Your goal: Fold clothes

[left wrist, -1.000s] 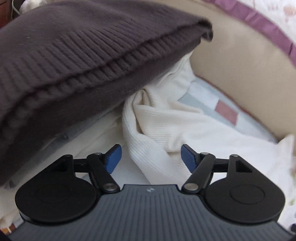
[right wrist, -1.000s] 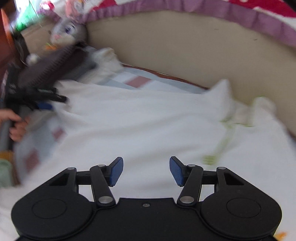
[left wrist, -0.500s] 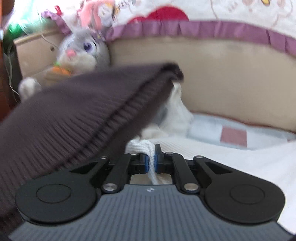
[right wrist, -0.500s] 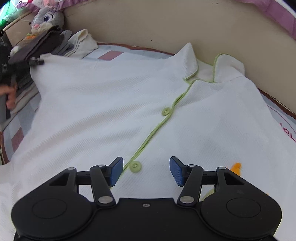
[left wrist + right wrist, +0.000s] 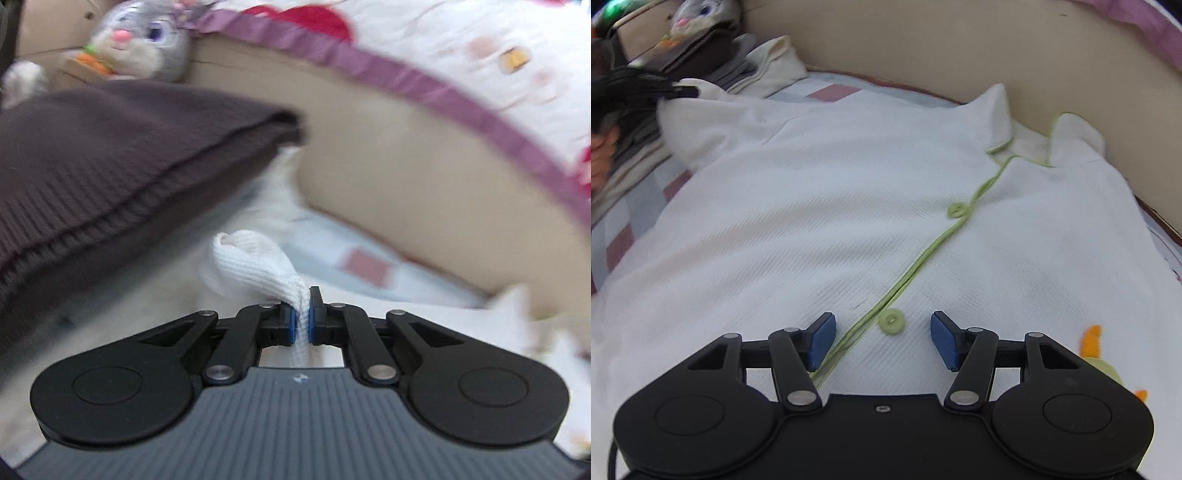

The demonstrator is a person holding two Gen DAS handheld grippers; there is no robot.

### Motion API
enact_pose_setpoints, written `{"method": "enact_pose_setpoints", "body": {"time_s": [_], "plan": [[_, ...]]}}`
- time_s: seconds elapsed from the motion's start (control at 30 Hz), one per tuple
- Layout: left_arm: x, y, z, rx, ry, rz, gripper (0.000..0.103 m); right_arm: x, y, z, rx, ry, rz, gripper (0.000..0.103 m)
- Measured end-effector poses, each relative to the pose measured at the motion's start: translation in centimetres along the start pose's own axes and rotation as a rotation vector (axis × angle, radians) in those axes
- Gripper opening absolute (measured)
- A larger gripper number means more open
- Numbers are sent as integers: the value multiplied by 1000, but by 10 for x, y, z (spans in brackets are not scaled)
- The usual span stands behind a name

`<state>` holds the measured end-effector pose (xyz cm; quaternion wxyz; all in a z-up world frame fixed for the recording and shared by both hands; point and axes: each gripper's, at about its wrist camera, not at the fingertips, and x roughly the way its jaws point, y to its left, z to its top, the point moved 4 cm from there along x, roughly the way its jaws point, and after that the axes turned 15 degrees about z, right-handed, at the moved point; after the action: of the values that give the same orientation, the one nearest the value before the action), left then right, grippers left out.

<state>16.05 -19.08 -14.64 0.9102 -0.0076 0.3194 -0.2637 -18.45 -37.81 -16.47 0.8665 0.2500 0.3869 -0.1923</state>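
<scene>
Bed [image 5: 827, 90], left tool [image 5: 302, 319] pinching shirt [image 5: 255, 266], buttons [image 5: 893, 322] right-view only

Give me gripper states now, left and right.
Left gripper: closed on a fold of the white ribbed cotton shirt.
Right gripper: open, empty, hovering above the shirt's green round button.

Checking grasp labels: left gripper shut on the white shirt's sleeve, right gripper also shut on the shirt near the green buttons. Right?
Not quite. The right gripper is open, hovering over the white shirt near a green button, per the right wrist view. The left gripper is indeed shut on the sleeve.
</scene>
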Motion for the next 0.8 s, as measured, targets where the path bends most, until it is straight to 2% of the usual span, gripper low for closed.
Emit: {"method": "enact_pose_setpoints", "body": {"time_s": [0.1,0.17,0.23,0.27,0.3,0.33,0.47,0.5,0.53,0.57,0.6,0.7,0.8], "plan": [[-37,-22,-7,26,31,-199,6,-16,-5,11,70,-96,21,62],[-42,-40,-23,101,108,-253,7,-26,-7,18,114,-149,41,62],[-47,-56,-38,176,185,-306,9,-32,-6,23,125,-164,47,62],[-49,-65,-46,214,224,-332,14,-34,-5,25,124,-166,46,62],[-52,-73,-54,251,262,-359,24,-35,-3,26,119,-166,41,62],[-55,-81,-62,289,301,-385,27,-35,-2,26,117,-166,37,62],[-66,-112,-92,440,456,-489,28,-31,-2,28,125,-167,62,62],[-69,-113,-93,447,463,-507,31,-30,0,29,120,-162,81,62],[-69,-105,-82,410,425,-511,36,-29,3,29,112,-156,101,61],[-70,-97,-72,373,387,-515,47,-29,8,29,98,-149,123,58],[-68,-89,-63,336,363,-508,51,-27,13,30,81,-144,149,51],[-45,-69,-49,243,370,-434,50,-18,33,36,13,-117,219,47],[-18,-54,-54,151,446,-406,45,8,54,45,-46,-75,299,48]]}}
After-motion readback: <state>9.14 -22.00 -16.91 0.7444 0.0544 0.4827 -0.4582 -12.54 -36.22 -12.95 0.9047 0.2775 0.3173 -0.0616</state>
